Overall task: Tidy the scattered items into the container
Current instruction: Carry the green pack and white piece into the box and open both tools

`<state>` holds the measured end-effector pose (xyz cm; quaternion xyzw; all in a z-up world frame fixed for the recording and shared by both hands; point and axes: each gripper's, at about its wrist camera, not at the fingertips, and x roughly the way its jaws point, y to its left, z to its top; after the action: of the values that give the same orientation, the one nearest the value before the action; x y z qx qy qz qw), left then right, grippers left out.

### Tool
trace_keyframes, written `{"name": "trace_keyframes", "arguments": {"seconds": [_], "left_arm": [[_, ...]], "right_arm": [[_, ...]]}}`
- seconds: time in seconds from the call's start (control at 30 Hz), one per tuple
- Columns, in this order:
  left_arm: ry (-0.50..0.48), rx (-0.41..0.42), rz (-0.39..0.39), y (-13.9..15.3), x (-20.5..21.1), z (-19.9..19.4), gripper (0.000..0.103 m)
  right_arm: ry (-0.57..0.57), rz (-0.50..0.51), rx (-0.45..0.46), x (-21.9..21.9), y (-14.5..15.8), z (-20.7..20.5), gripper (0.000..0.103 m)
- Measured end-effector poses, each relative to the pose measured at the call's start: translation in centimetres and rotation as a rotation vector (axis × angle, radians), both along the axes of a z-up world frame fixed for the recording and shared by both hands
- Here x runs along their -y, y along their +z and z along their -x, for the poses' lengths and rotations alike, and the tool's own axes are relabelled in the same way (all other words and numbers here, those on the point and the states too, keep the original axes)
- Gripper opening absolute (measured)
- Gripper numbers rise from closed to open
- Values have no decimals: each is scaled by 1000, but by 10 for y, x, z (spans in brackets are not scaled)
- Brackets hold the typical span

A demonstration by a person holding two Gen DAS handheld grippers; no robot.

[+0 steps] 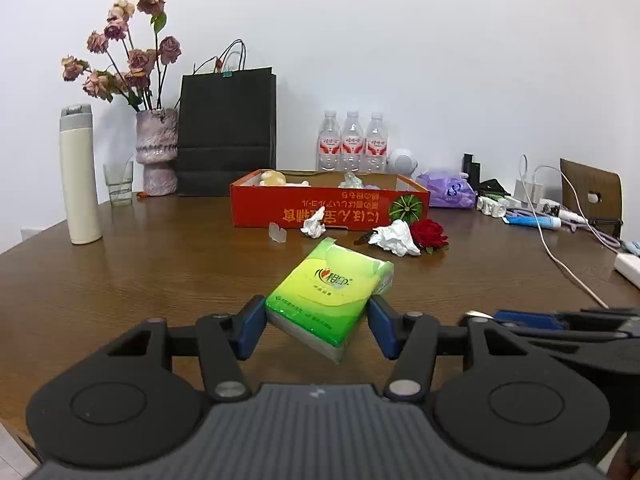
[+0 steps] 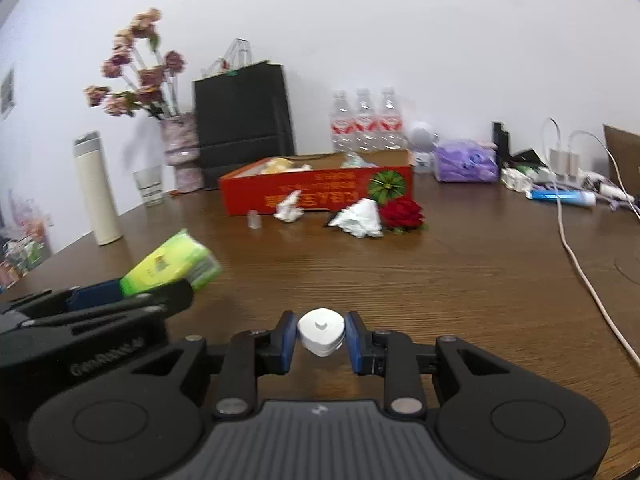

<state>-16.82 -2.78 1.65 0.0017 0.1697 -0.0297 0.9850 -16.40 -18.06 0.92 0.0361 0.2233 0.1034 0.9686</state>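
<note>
tissue pack (image 1: 330, 298), green and yellow, sits tilted between the blue pads of the left gripper (image 1: 318, 322), which is closed onto its two sides and carries it above the brown wooden bench (image 1: 160, 280); from the right wrist view the same pack (image 2: 172, 266) shows at the left, blurred, jutting forward out of the left gripper (image 2: 132, 292); right gripper (image 2: 321, 334) is narrowed onto a small white rounded object (image 2: 321, 330), its pads touching both flanks, just above the bench surface (image 2: 440, 280); what the white object is cannot be told; red cardboard box (image 1: 330, 202), the container, stands open toward the far middle of the bench with pale items lying inside, well apart from both grippers; in front of the box lie a small crumpled tissue (image 1: 314, 224), a small clear plastic piece (image 1: 278, 234), a larger crumpled tissue (image 1: 396, 238) and a red rose (image 1: 430, 232), the rose touching the larger tissue on its right; behind the box stand a black paper bag (image 1: 226, 128), a vase of dried flowers (image 1: 156, 152), a drinking glass (image 1: 119, 184) and three water bottles (image 1: 352, 144); a cream flask (image 1: 79, 176) stands upright at the left; cables (image 1: 560, 256) and a purple packet (image 1: 448, 190) occupy the right side.
</note>
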Motion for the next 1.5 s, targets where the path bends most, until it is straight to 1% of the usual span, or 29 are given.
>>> {"name": "trace_keyframes", "arguments": {"seconds": [0.07, 0.17, 0.4, 0.57, 0.7, 0.8, 0.87, 0.93, 1.1, 1.17, 1.27, 1.33, 1.43, 1.5], "left_arm": [[17, -7, -2, -3, -1, 2, 56], [30, -12, 0, -6, -3, 7, 56], [20, -12, -9, -6, -3, 10, 56], [23, -29, -6, -8, -4, 5, 56], [15, -36, 18, 1, -9, -7, 56], [21, -16, 28, 16, -15, -27, 56], [33, 7, 13, 26, -18, -48, 56], [36, 24, 0, 40, -22, -78, 56], [18, 58, -9, 80, -23, -165, 56], [15, 46, -13, 88, -21, -200, 56], [-22, -25, 22, 96, -15, -260, 56], [-40, -87, 32, 99, -6, -304, 57], [-23, -184, 75, 97, 7, -371, 57], [4, -244, 97, 88, 15, -407, 57]], "right_arm": [[13, 12, 8, -5, -1, 4, 25], [23, 3, 16, -7, 0, 11, 25], [21, -1, 12, -7, -1, 16, 25], [18, -5, 8, -8, -2, 13, 25], [17, -14, 2, -5, -1, 6, 25], [16, -24, 11, 1, 7, -9, 25], [14, -19, 34, 7, 17, -25, 25], [0, -12, 59, 15, 27, -44, 25], [18, 4, 64, 34, 57, -121, 25], [41, 15, 54, 38, 70, -158, 25], [63, 33, 29, 40, 84, -212, 25], [67, 30, -2, 41, 90, -250, 25], [61, 18, -43, 43, 99, -306, 25], [45, -4, -86, 46, 104, -348, 25]]}}
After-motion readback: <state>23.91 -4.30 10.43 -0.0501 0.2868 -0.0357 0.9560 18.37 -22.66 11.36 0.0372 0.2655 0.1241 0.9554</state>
